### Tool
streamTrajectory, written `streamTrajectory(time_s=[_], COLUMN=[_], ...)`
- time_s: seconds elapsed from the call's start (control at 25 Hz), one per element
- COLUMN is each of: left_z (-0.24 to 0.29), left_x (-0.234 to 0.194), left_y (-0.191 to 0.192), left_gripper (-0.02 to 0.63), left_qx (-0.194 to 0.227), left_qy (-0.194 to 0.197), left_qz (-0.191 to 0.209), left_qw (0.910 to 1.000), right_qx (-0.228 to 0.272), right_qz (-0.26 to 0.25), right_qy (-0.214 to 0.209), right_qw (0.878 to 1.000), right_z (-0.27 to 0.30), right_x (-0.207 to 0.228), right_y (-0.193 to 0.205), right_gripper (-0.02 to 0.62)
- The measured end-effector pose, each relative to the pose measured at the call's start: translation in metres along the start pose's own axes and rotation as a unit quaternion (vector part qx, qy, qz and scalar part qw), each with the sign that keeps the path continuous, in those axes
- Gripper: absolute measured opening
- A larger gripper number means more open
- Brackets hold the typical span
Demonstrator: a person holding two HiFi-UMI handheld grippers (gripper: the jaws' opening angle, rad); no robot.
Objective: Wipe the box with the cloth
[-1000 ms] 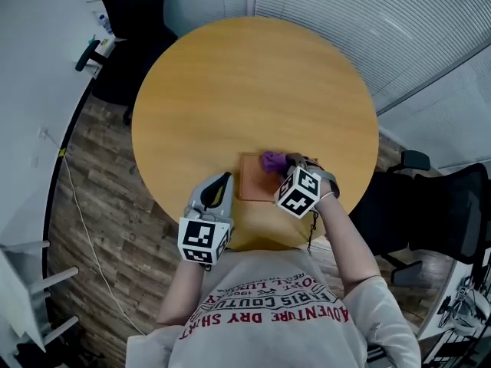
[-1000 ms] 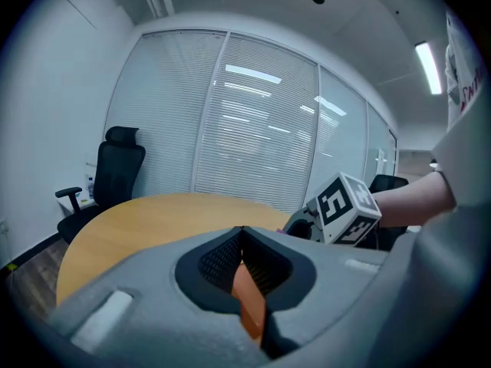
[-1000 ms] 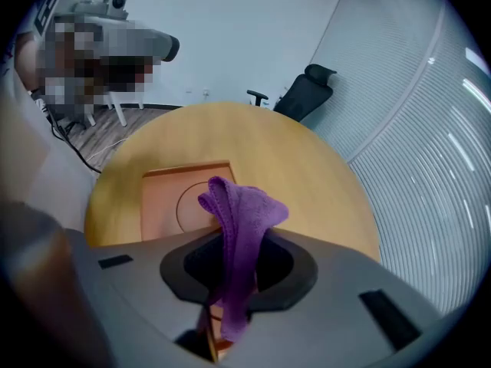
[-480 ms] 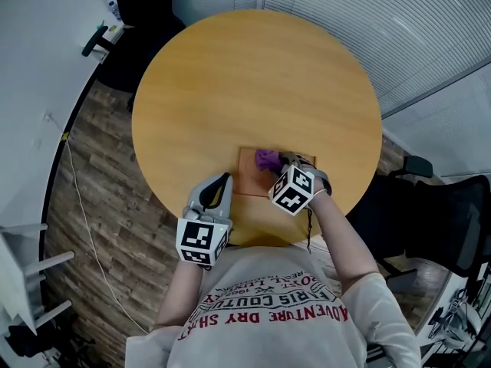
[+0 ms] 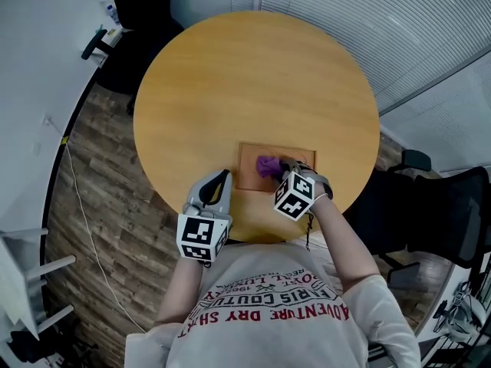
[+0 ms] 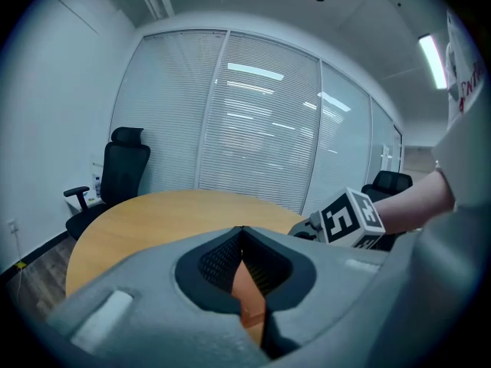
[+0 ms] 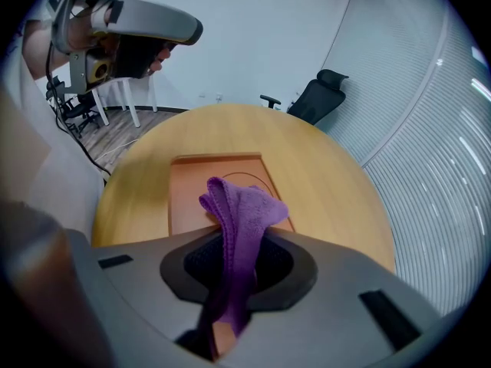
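Note:
A flat orange-brown box (image 5: 250, 181) lies on the round wooden table (image 5: 253, 83), near its front edge. My right gripper (image 5: 281, 169) is shut on a purple cloth (image 5: 268, 165), which rests on the box top right of its middle. In the right gripper view the cloth (image 7: 242, 213) sticks out of the shut jaws of this gripper (image 7: 236, 245) above the box (image 7: 192, 190). My left gripper (image 5: 221, 179) hovers just left of the box, its jaws together on nothing. The left gripper view shows these tips (image 6: 242, 231) meeting, with a strip of the box (image 6: 248, 291) behind them.
Black office chairs stand beyond the table (image 5: 138, 6) and at the right (image 5: 437, 205). A slatted glass wall (image 5: 368, 14) runs along the back right. White furniture legs (image 5: 27, 271) and a thin cable (image 5: 80, 205) are on the wood floor at the left.
The right gripper has drawn the cloth from the box's far edge toward its middle, nearer to the person. The left gripper has stayed where it was.

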State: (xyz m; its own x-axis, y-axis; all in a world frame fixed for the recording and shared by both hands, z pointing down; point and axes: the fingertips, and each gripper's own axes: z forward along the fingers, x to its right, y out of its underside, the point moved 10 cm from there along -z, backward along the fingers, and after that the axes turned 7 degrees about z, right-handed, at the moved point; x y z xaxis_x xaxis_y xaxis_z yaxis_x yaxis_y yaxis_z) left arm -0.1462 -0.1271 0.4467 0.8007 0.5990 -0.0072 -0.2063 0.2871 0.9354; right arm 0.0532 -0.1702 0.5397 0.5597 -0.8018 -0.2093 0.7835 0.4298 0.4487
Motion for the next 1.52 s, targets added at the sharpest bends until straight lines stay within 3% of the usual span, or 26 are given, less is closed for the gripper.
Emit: streamTrajectory(time_s=[0.68,1.04,1.2,1.52], left_z=[-0.009,-0.006,-0.001,0.016], left_x=[0.007,0.014,0.021,0.036], left_y=[0.004,0.003,0.000,-0.010], left_gripper=[0.009,0.009,0.009,0.009], left_qx=[-0.008,-0.009,-0.008,-0.005], left_qy=[0.042,0.056,0.059,0.067], left_qz=[0.017,0.024,0.026,0.037], left_qw=[0.9990,0.9981,0.9979,0.9970], right_qx=[-0.018,-0.061,-0.042,-0.007], right_qz=[0.046,0.049,0.072,0.091], right_qy=[-0.040,-0.098,-0.088,-0.027], right_qw=[0.998,0.992,0.993,0.995], right_z=[-0.024,-0.032,-0.046,-0.072], right_x=[-0.051,-0.085,-0.075,-0.024], right_y=[0.015,0.034,0.035,0.036], right_gripper=[0.078,0.078,0.078,0.078])
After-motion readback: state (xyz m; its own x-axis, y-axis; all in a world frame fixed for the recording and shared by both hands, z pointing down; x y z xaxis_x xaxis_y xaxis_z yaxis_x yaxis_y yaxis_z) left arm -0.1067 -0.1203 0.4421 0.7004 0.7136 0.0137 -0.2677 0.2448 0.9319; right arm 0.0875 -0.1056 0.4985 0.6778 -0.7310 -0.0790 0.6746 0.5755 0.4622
